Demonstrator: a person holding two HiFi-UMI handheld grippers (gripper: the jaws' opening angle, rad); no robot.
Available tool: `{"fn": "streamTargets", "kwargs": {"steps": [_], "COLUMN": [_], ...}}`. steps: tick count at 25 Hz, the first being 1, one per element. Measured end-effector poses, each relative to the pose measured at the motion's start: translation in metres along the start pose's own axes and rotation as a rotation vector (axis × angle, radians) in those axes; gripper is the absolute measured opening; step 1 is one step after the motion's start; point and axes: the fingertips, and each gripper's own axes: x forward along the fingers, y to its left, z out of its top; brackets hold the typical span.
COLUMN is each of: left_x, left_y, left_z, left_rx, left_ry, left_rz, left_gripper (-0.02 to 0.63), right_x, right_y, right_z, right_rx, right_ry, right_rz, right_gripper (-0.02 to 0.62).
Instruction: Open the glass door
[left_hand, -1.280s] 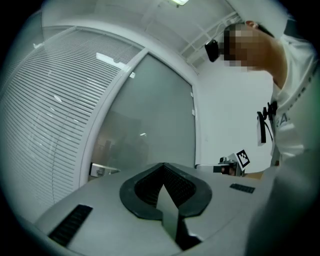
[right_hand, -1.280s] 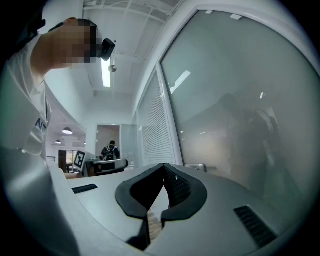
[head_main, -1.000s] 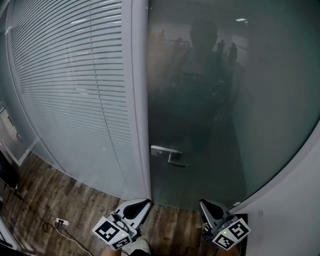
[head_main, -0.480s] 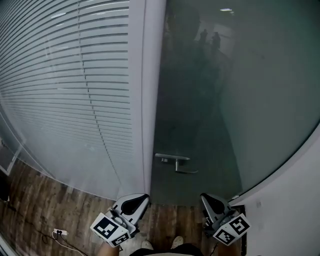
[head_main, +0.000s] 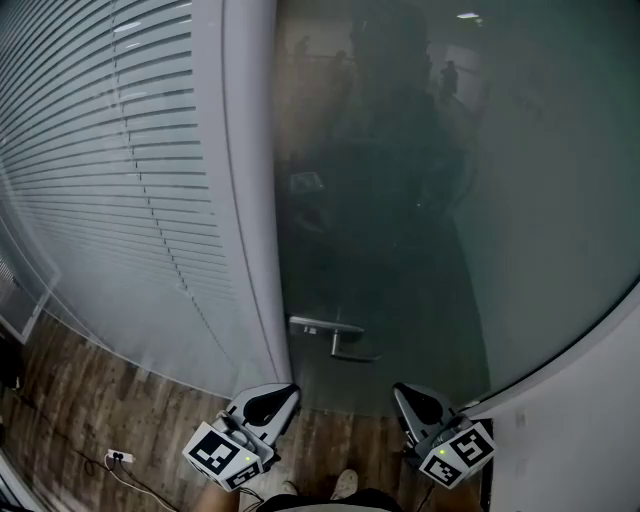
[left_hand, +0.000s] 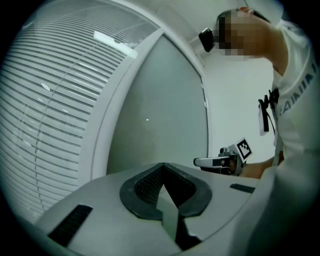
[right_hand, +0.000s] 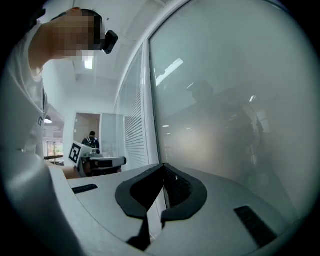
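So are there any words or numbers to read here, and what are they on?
No text reads clearly.
On the shirt: grey letters, warped and cut off, unreadable.
On the left gripper and right gripper: only black-and-white square markers, no letters.
On the glass door: no print.

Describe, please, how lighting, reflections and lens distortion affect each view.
Head view: dim, with murky reflections across the door. Left gripper view: brighter, the blinds bow strongly and the corners are black. Right gripper view: a bright glare streak and faint reflections on the door.
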Motion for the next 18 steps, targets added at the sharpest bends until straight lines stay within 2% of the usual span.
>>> {"fn": "streamTargets", "kwargs": {"steps": [5, 10, 12, 18], "left_x": [0.027, 0.037, 0.036, 0.029], "left_y": [-0.011, -0.016, -0.013, -0.002], "left_z": [-0.016, -0.009, -0.011, -0.023], "left_rx": [-0.010, -0.025, -0.020, -0.031], "left_ry": [0.016, 0.029, 0.040, 0.057], "left_rz": [0.036, 0.039, 0.037, 0.038], "left_gripper": [0.000, 0.000, 0.000, 0.000], "right_x": [0.000, 0.015, 0.024, 0.047], "right_y": [-0.030, -0.043, -0.042, -0.046], "right_z": [-0.016, -0.015, -0.021, -0.049], "right_rx": [0.003, -0.056, -0.100, -0.313], "right_ry": [0.033, 0.118, 0.167, 0.343], "right_rz": [0.051, 0.048, 0.048, 0.031], "right_gripper": [0.000, 0.001, 0.051, 0.114]}}
